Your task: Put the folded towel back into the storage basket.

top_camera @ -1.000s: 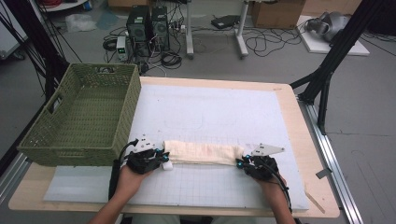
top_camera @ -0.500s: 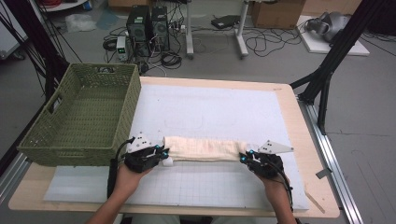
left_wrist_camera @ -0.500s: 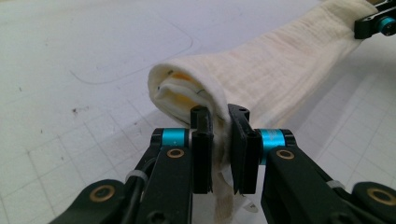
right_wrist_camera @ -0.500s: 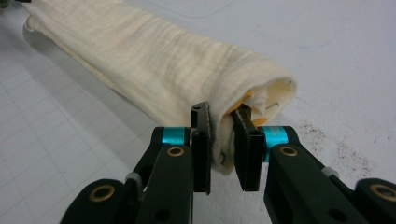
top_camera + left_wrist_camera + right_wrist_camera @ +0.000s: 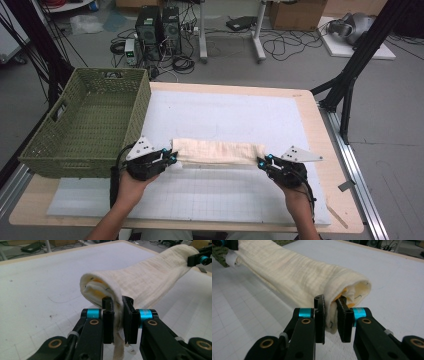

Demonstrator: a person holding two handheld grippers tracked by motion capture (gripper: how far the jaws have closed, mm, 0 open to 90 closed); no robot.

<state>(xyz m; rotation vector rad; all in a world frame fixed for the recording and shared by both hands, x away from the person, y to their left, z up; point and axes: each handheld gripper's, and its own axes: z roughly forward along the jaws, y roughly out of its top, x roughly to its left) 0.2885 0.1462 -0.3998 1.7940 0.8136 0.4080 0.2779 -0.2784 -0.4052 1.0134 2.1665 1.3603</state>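
So both hands are working a folded cream cloth (image 5: pixel 217 151) here, which is stretching across the white gridded mat (image 5: pixel 225 200) near the front of the table (image 5: pixel 310 107) — one gripper at each end. Over on the left gripper (image 5: pixel 172 160), the jaws are clamping tight on the left end of the cloth; in the left gripper view (image 5: pixel 117 315) the fabric is bunching between the 2 black pads with a strip hanging down below them. Same deal for the right gripper (image 5: pixel 261 162), which is pinching the right end (image 5: pixel 330 317), with the folded layers showing a bit of yellow inside. Beside the left hand (image 5: pixel 127 187), a green woven basket (image 5: pixel 87 125) is sitting at the table's left edge, apart from the cloth.
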